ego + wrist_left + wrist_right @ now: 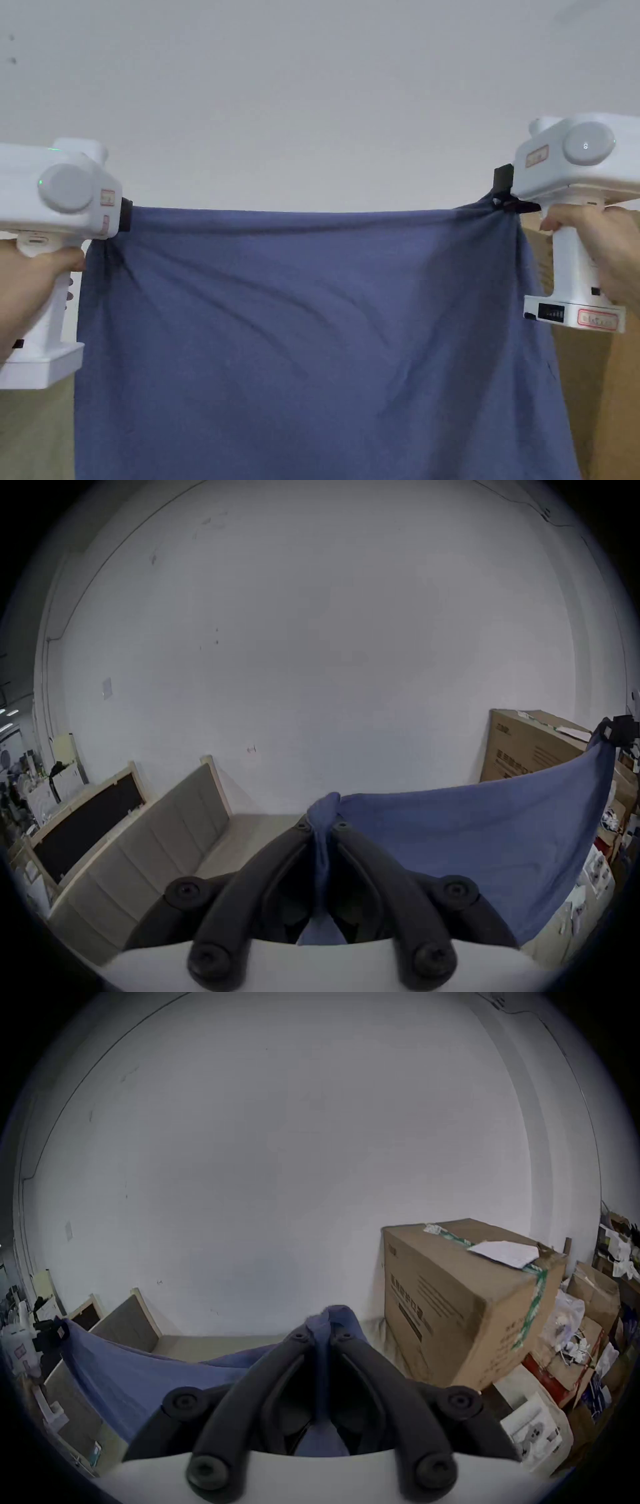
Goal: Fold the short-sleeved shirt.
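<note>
Shirt [312,337], blue, hangs spread in the air in the head view, its top edge pulled straight between the left tongs [127,215] and the right tongs [504,201], each held in a hand before a white wall [312,94].

From the left gripper view, both jaws of the left tongs [323,826] are clamped on a bunched corner, the cloth running off to the right tongs [609,734].

From the right gripper view, the right tongs [320,1333] likewise pinch a corner, beside a cardboard box [460,1303].

Hand-held gripper [323,826] pinching shirt [467,843]
</note>
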The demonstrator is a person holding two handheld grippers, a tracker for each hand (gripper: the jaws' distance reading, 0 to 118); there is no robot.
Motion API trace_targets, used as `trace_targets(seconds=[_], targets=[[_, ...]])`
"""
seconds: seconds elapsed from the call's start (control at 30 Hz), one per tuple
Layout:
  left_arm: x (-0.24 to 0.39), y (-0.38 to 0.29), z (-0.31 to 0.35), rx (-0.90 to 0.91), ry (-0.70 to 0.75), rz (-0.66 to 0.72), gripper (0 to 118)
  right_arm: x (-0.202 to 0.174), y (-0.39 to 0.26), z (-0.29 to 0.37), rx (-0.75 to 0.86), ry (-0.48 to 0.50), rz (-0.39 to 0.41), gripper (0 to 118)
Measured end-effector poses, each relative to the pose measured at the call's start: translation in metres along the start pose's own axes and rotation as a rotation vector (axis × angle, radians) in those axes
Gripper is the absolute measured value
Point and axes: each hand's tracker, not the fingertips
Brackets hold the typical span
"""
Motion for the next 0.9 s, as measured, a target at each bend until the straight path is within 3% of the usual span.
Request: trace_targets(seconds=[0.2, 0.4, 0.57, 0.7, 0.9], targets=[[0.006, 0.029, -0.052, 0.092, 0.014, 0.024, 3, 0.001, 0.031, -0.046, 0.049, 0.024, -0.046, 5], [0.019, 0.007, -0.099, 0.108, 0.048, 0.001, 3, 0.006, 0.021, -0.098, 0.054, 0.031, -0.022, 5], [0.041, -0.075, -0.161, -0.040, 0.049, -0.024, 3, 0.013, -0.054, -0.160, -0.118, -0.019, 0.035, 5], [0.062, -0.181, -0.214, -0.285, 0.029, -0.030, 3, 0.022, -0.152, -0.211, -0.319, -0.058, 0.043, 5], [0.076, -0.321, -0.217, -0.517, -0.013, 0.029, 3, 0.046, -0.291, -0.233, -0.590, -0.092, 0.021, 5]])
